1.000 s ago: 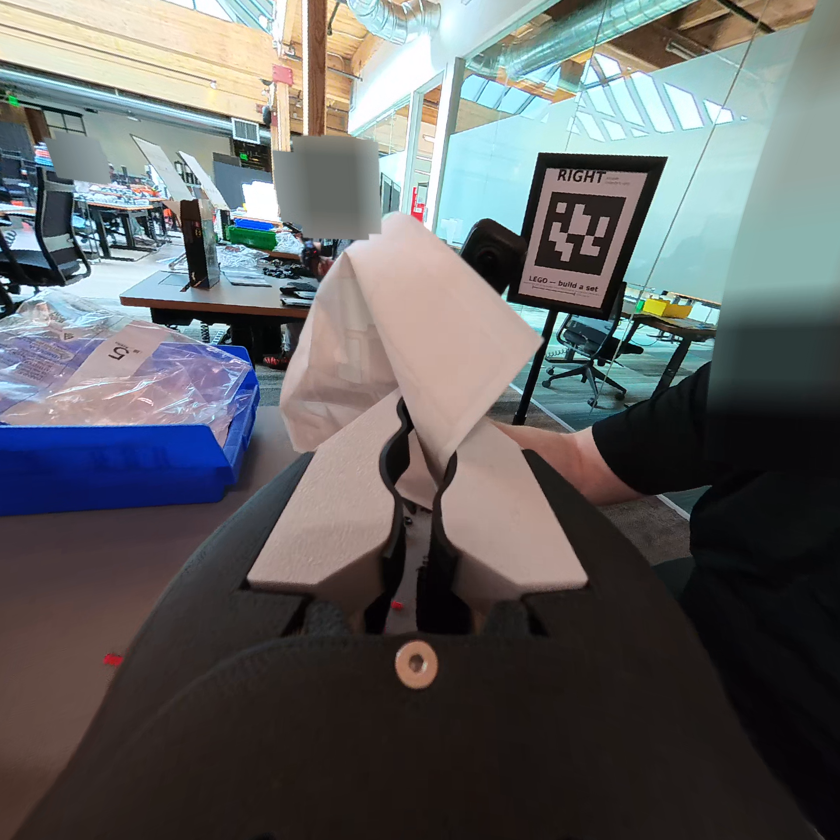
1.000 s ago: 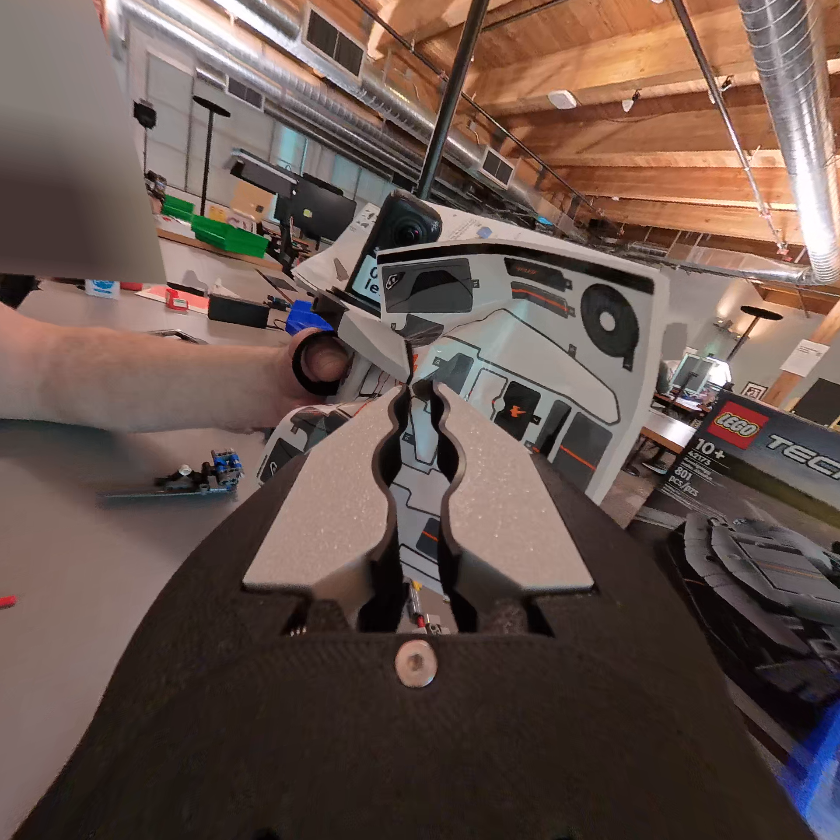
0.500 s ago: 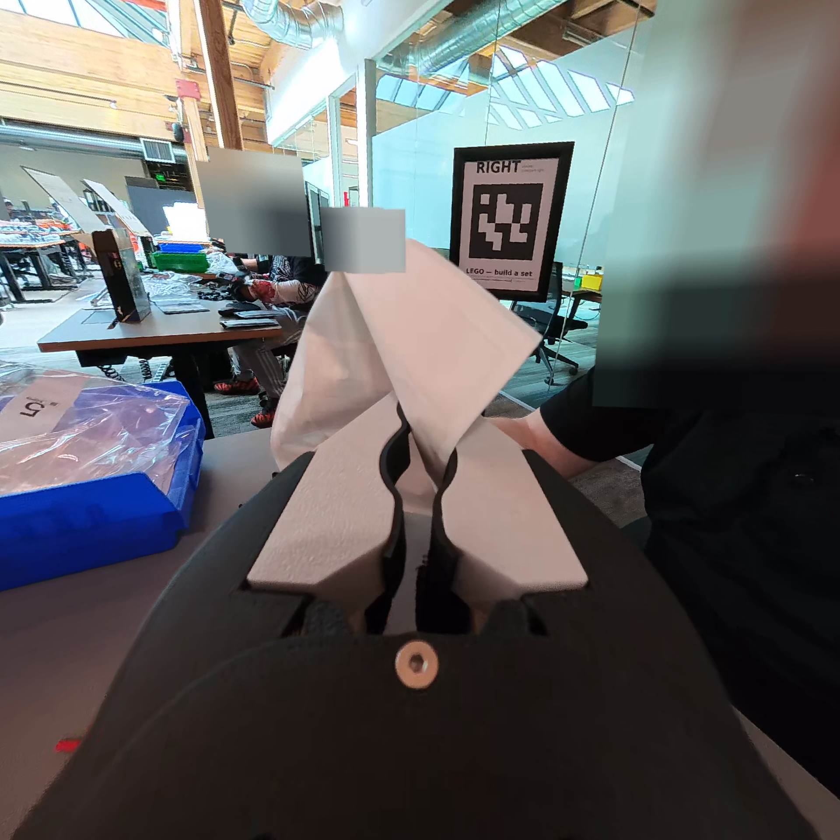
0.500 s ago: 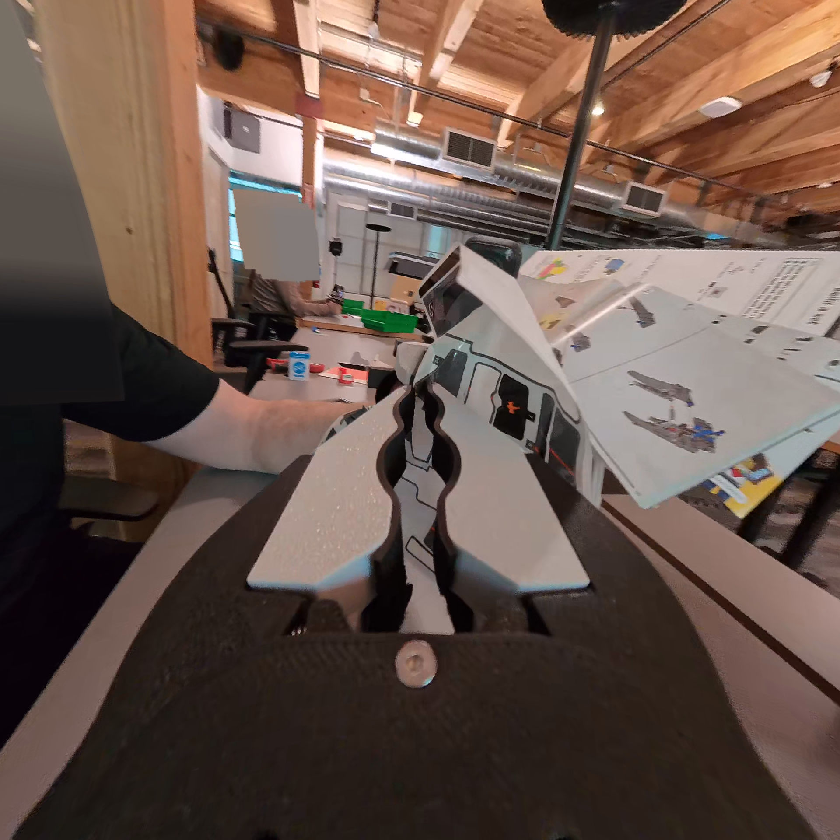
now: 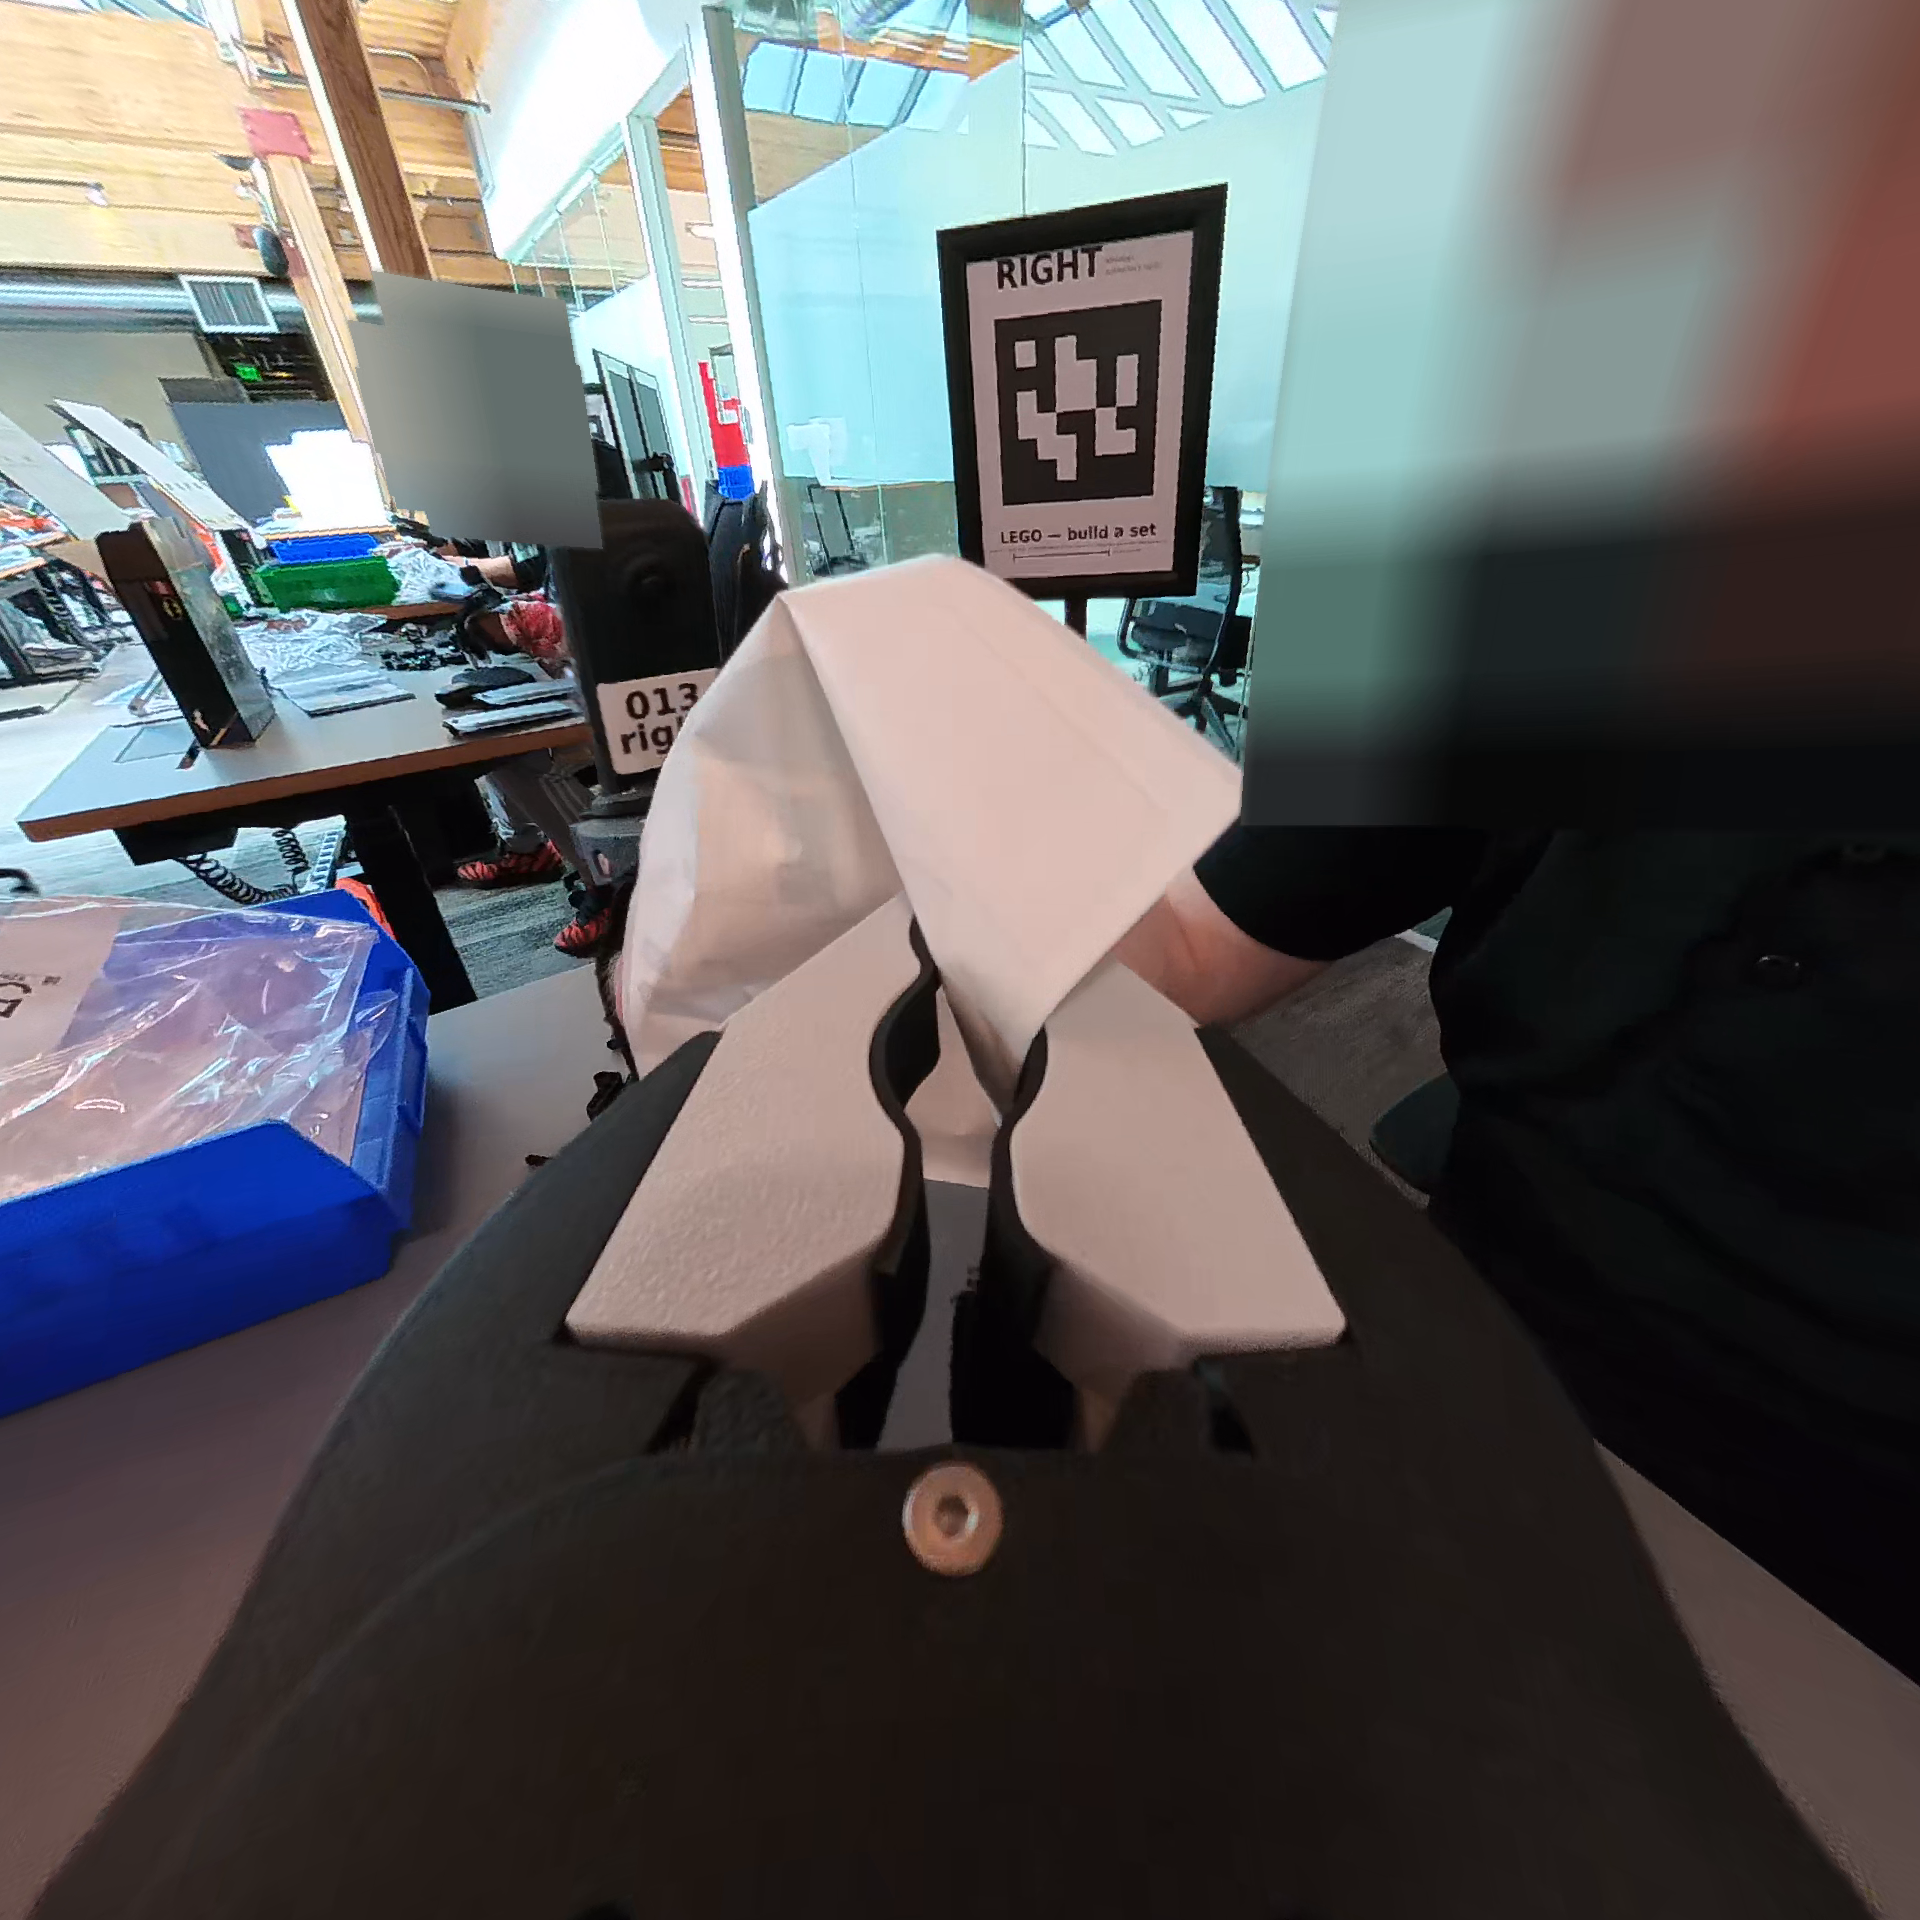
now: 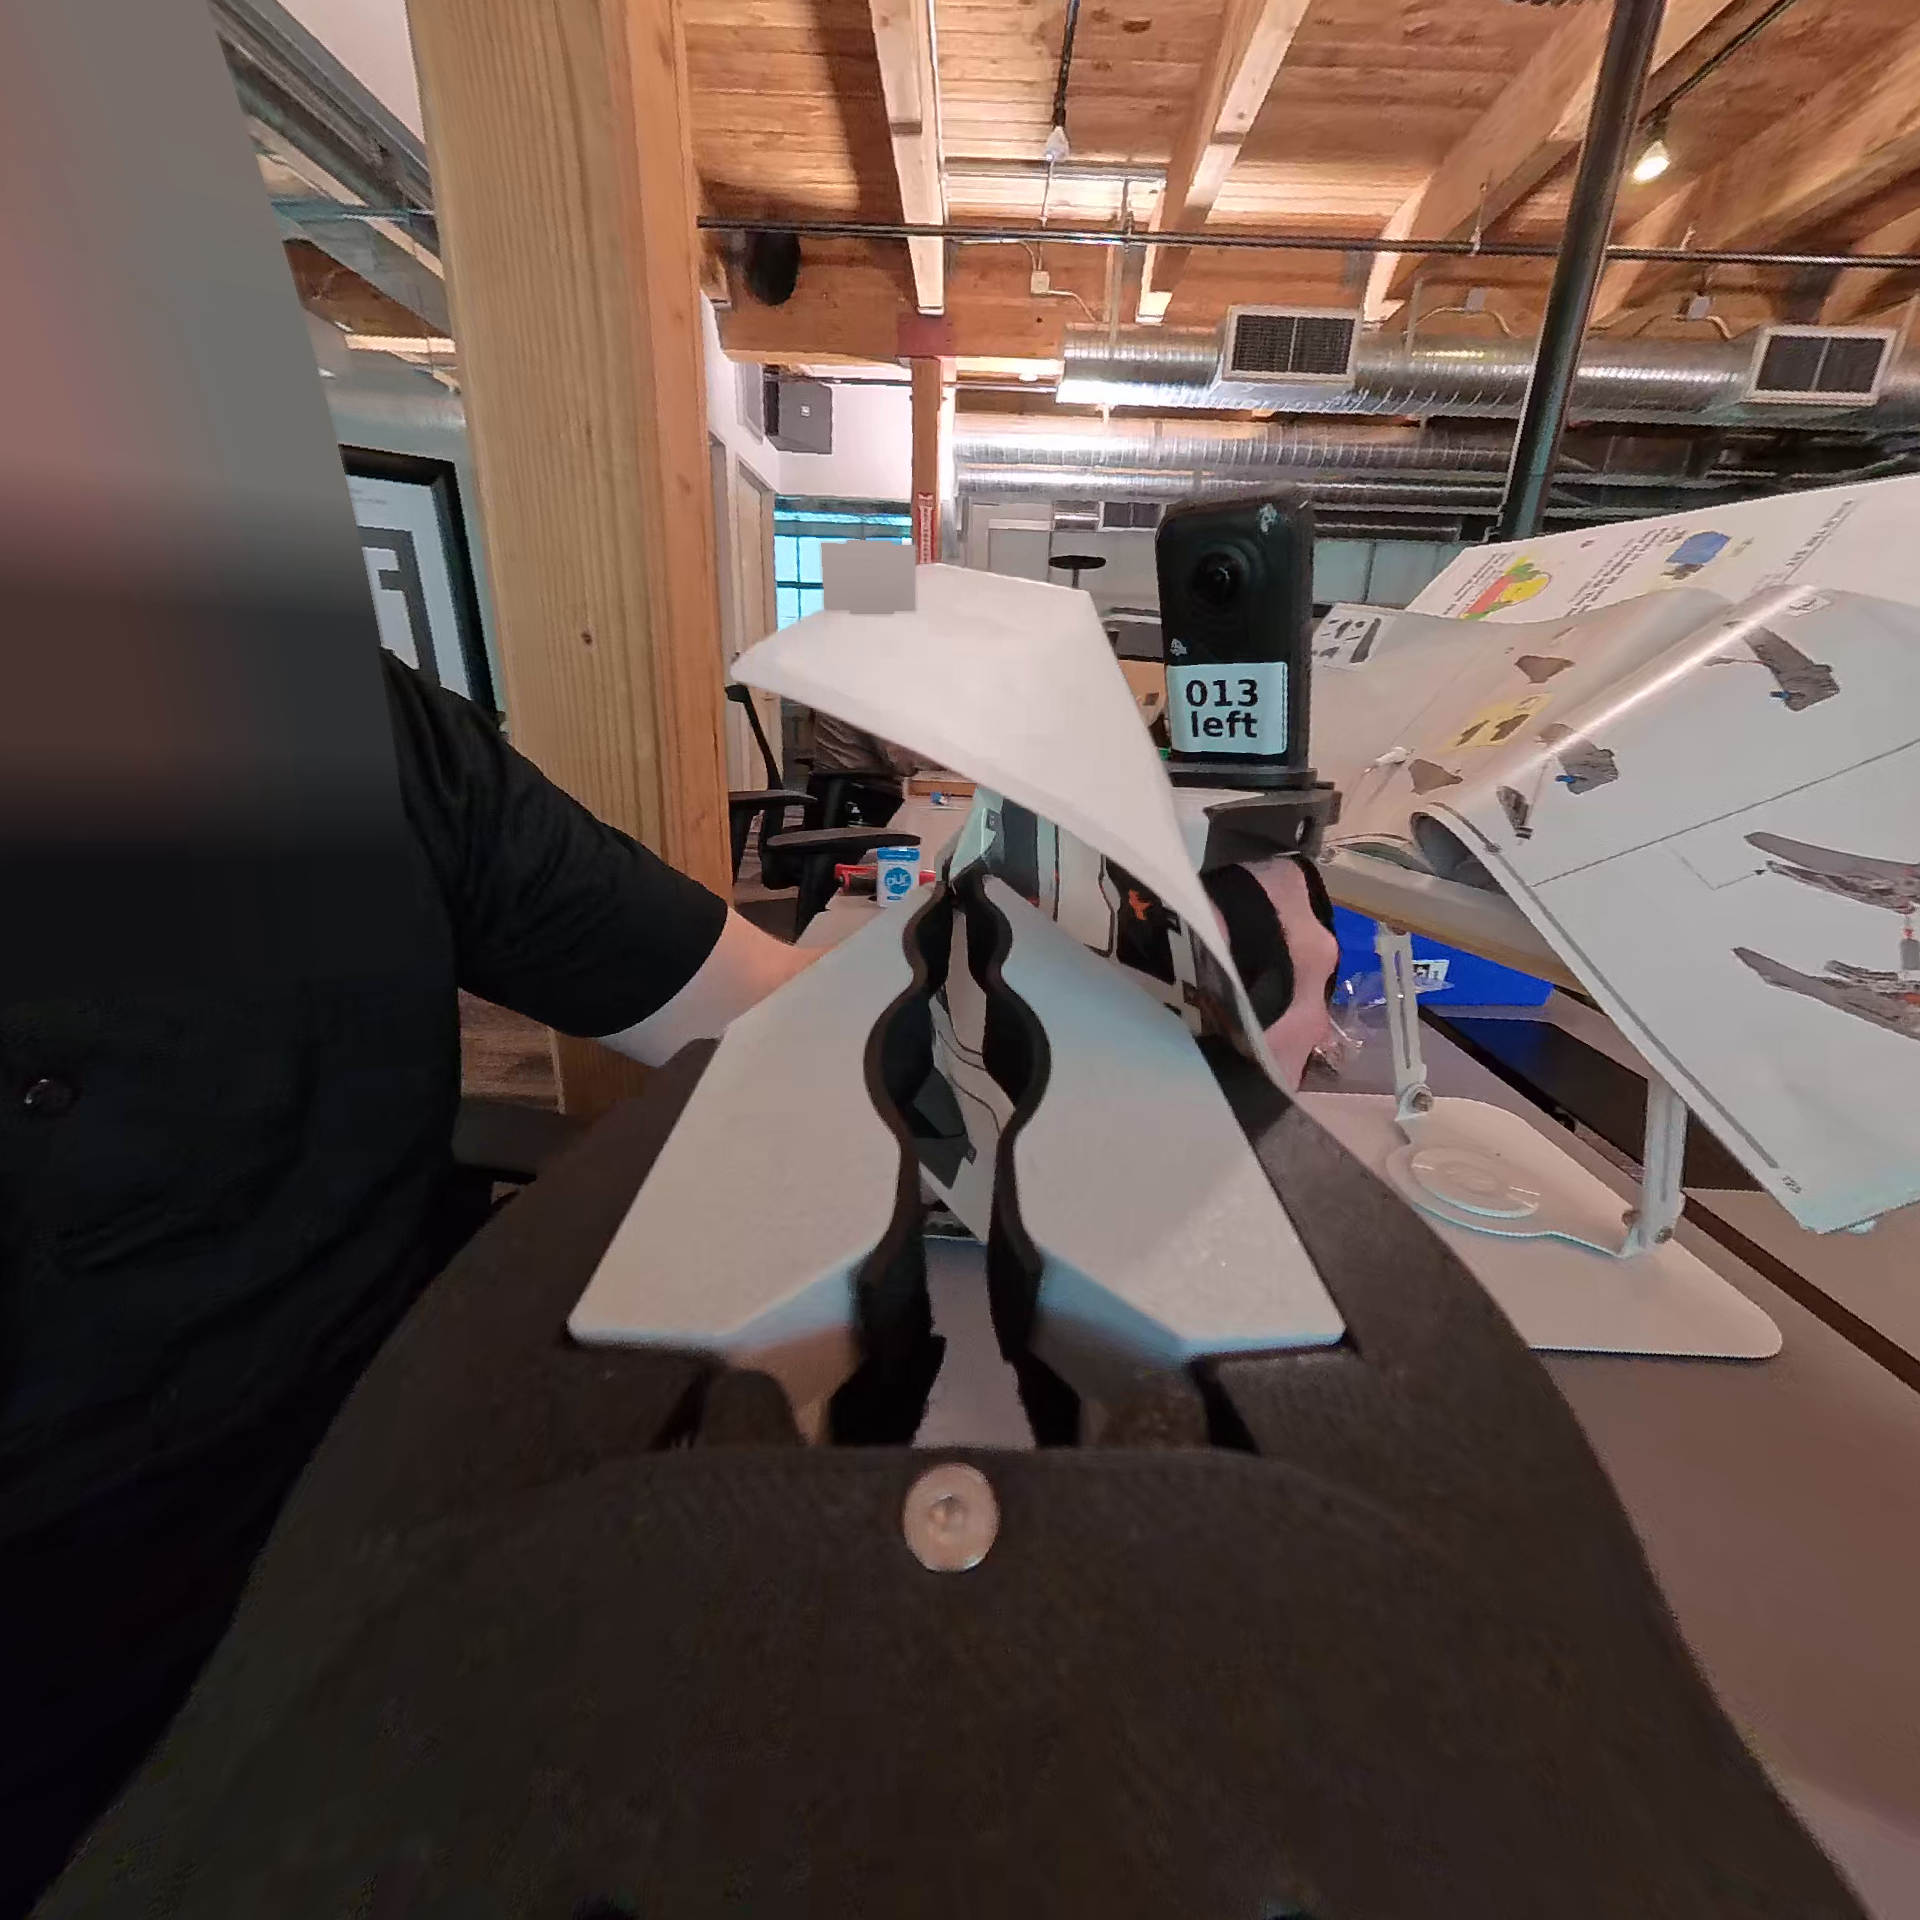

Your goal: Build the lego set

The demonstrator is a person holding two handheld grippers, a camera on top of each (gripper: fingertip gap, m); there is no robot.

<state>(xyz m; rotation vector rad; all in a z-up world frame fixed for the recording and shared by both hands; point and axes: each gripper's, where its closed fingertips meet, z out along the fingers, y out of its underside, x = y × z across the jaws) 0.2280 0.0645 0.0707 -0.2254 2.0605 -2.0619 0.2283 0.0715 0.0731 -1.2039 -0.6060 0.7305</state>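
Lego sticker sheet [image 6: 1039, 790], not bricks, is what both tools handle now. It hangs in the air between the two grippers, above the surface [image 5: 499, 1039], close to the person's torso. Left gripper [image 5: 971, 997] is clenched on one edge of the sheet [image 5: 935, 748]; from this side only the blank white backing shows, bowed up into a tent-like fold. Right gripper [image 6: 961, 914] is clamped on another edge; here the printed face shows grey, black and orange panel decals, with the top of the sheet curling over toward the camera.

Progress, judged: early or mid build. No assembled model is visible in either view. Instruction booklet [image 6: 1662, 831] lies open on a white stand [image 6: 1558, 1278] to the right, pages showing grey build steps. Blue bin [image 5: 208, 1226] on the left holds clear plastic bags [image 5: 177, 1029] that look unopened, so much of the set seems left to do. Stickers appear all in place on the sheet, none peeled as far as can be told.

Sheet looks thin, glossy and floppy, and bends easily under the two-point hold; creasing is a risk.
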